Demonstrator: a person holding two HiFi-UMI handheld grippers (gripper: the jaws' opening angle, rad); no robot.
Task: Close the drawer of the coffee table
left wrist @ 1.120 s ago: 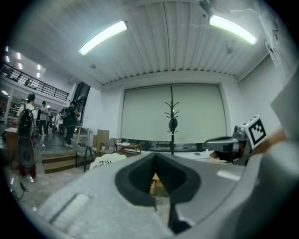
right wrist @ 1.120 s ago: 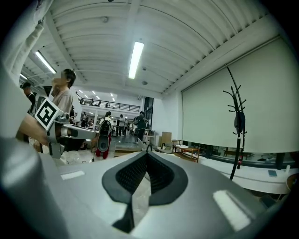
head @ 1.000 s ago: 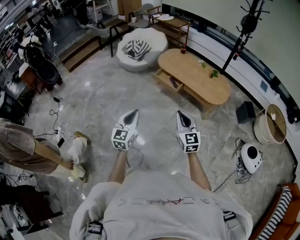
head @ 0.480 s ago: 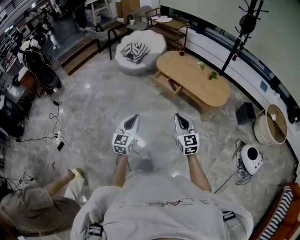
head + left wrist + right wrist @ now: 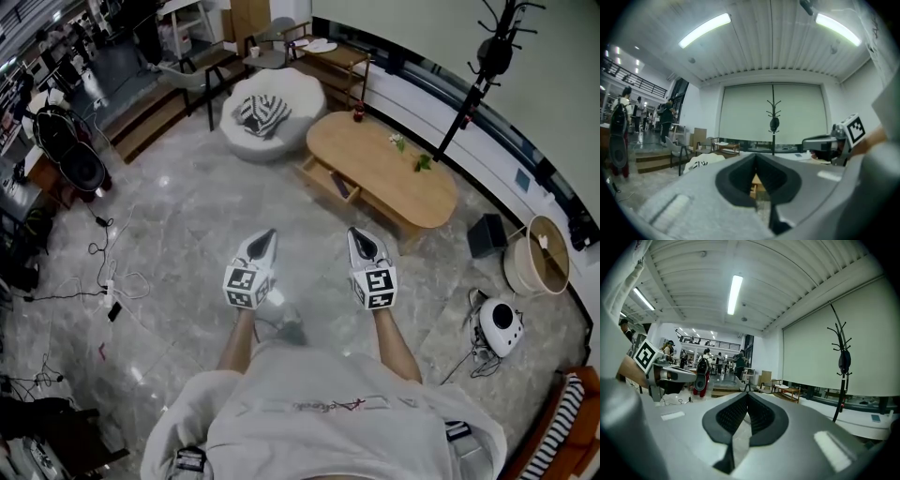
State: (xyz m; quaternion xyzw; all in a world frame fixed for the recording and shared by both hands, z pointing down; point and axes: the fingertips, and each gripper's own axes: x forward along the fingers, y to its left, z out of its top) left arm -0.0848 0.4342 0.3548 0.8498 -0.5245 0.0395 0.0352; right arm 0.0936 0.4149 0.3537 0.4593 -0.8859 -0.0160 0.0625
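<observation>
An oval wooden coffee table stands ahead of me on the marble floor. Its drawer is pulled out on the near left side, with something dark inside. Both grippers are held out level in front of me, well short of the table. My left gripper is shut with nothing in it. My right gripper is likewise shut and holds nothing. In the left gripper view a strip of the wooden table shows past the left gripper, whose jaws meet. In the right gripper view the right gripper shows its jaws touching.
A white pouf with a striped cloth stands left of the table. A black coat stand rises behind it. A round basket, a black box and a white appliance lie to the right. Cables trail at left.
The table and pouf have shifted left and slightly nearer in the head view. The crouching person at the lower left has gone out of view. Both grippers stay shut.
</observation>
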